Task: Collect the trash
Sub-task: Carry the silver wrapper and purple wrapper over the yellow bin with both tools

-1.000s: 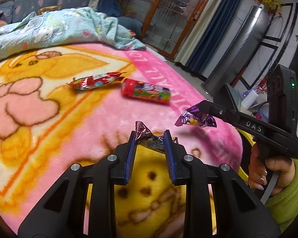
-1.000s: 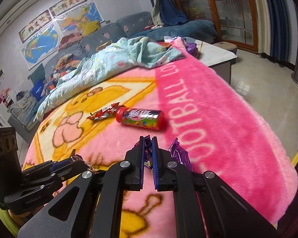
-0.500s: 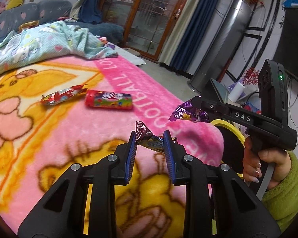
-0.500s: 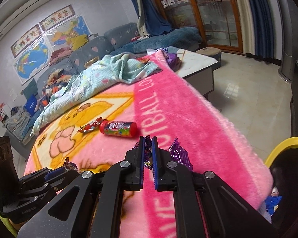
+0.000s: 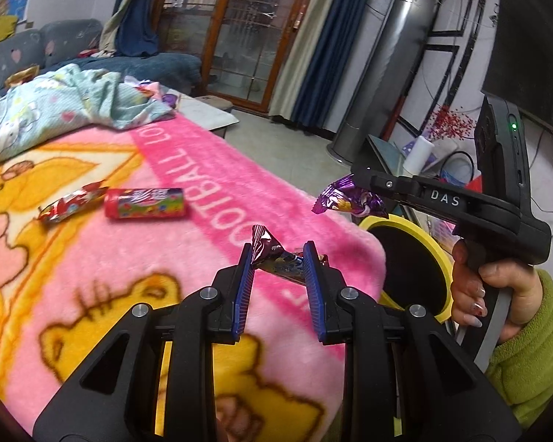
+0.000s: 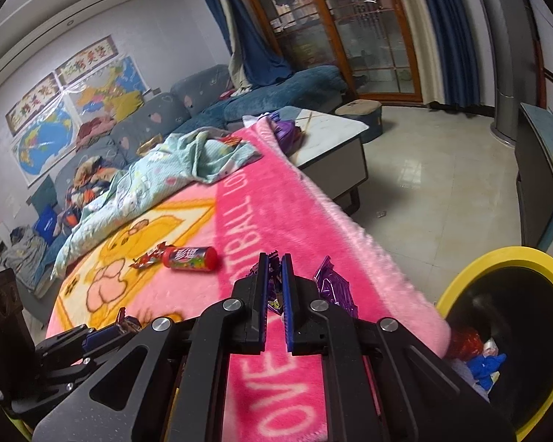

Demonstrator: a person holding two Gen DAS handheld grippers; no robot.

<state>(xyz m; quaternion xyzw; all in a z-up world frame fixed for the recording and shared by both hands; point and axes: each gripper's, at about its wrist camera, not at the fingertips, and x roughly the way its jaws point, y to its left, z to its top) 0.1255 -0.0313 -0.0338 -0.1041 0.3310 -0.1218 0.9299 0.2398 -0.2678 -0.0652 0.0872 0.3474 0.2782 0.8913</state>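
Above the pink blanket (image 5: pixel 210 199), left gripper (image 5: pixel 278 258) pinching dark crinkled foil wrapper (image 5: pixel 272 256), right gripper (image 6: pixel 275 263) clamping shiny purple wrapper (image 6: pixel 333 287)

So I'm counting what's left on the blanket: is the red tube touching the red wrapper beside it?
Cannot tell. In the left wrist view the red wrapper's tip reaches the tube's end, but blur hides any gap.

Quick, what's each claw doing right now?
Left gripper: shut on a dark candy wrapper.
Right gripper: shut on a purple wrapper.
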